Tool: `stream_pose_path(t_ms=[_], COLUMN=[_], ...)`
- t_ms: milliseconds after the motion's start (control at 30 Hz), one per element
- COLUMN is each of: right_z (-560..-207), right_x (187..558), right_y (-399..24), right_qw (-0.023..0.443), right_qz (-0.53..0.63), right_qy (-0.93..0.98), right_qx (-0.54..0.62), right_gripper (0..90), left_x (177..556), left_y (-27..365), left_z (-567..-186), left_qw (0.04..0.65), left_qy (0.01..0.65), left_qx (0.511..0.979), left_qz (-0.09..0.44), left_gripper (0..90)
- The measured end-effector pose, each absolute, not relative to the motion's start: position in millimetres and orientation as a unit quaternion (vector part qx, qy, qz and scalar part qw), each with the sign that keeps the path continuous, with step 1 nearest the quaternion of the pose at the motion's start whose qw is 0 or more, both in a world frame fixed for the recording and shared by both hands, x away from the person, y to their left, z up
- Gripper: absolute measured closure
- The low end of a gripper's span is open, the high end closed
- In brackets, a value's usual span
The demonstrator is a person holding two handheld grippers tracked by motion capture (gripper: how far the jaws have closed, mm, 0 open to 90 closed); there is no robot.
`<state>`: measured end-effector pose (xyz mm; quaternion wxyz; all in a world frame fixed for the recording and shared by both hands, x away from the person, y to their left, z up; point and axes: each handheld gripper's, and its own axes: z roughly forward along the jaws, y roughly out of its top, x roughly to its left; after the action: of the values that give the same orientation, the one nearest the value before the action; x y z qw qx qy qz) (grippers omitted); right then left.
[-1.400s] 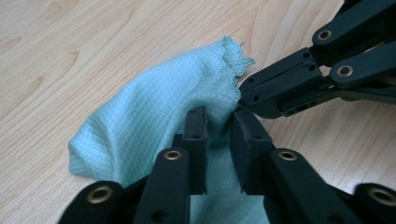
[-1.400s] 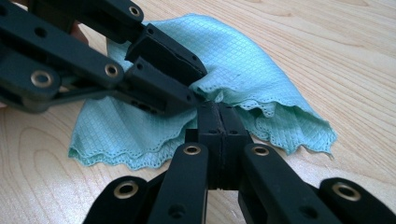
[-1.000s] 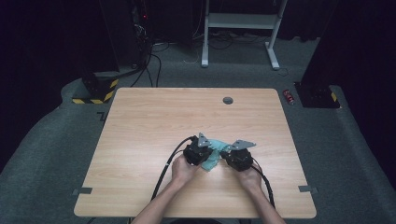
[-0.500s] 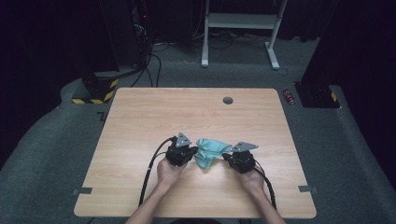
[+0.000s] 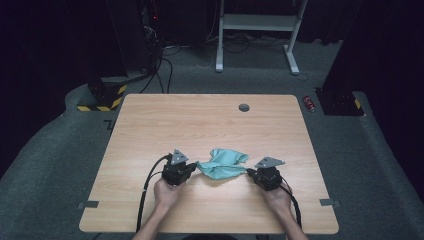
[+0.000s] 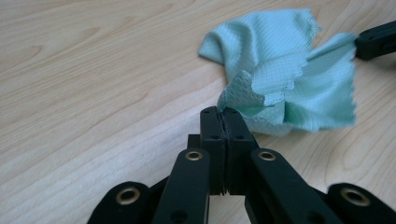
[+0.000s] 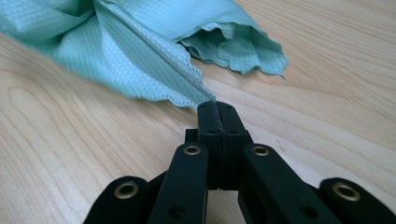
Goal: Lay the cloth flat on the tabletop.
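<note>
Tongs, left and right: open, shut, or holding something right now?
Left tongs: shut on a corner of the green cloth.
Right tongs: shut on another corner of the same cloth.

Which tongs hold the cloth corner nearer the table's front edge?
The right tongs. They pinch the teal cloth at its corner on the right of the high view, slightly closer to the person than where the left tongs grip; both are shut on it.

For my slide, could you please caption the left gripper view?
Left gripper shut on a corner of the teal cloth above the wooden table.
</note>
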<state>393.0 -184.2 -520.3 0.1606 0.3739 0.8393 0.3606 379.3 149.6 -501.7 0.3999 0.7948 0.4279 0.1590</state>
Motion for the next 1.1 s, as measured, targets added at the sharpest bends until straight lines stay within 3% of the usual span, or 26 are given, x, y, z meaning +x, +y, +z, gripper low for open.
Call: stream_pose_path(t_ms=[467, 500, 533, 767, 933, 1100], right_z=[-520, -520, -519, -505, -496, -497], right_x=[380, 378, 377, 374, 381, 396], right_y=[-197, -198, -197, -193, -180, -156], right_qw=[0.165, 0.162, 0.16, 0.165, 0.167, 0.152], right_qz=[0.355, 0.358, 0.358, 0.39, 0.398, 0.39], right_qy=[0.838, 0.838, 0.84, 0.83, 0.832, 0.844], right_qx=[0.38, 0.379, 0.374, 0.363, 0.348, 0.335], right_gripper=[90.0, 90.0, 89.5, 71.5, 69.2, 66.9], left_x=[360, 359, 357, 355, 373, 396], left_y=[169, 170, 172, 159, 135, 108], left_z=[-515, -514, -511, -484, -470, -474], left_qw=[0.374, 0.377, 0.388, 0.41, 0.404, 0.378], left_qy=[0.446, 0.448, 0.449, 0.41, 0.385, 0.376], left_qx=[0.797, 0.796, 0.79, 0.794, 0.809, 0.83], left_qz=[0.159, 0.158, 0.157, 0.182, 0.182, 0.161], left_gripper=[86.1, 82.0, 71.4, 48.3, 46.4, 50.6])
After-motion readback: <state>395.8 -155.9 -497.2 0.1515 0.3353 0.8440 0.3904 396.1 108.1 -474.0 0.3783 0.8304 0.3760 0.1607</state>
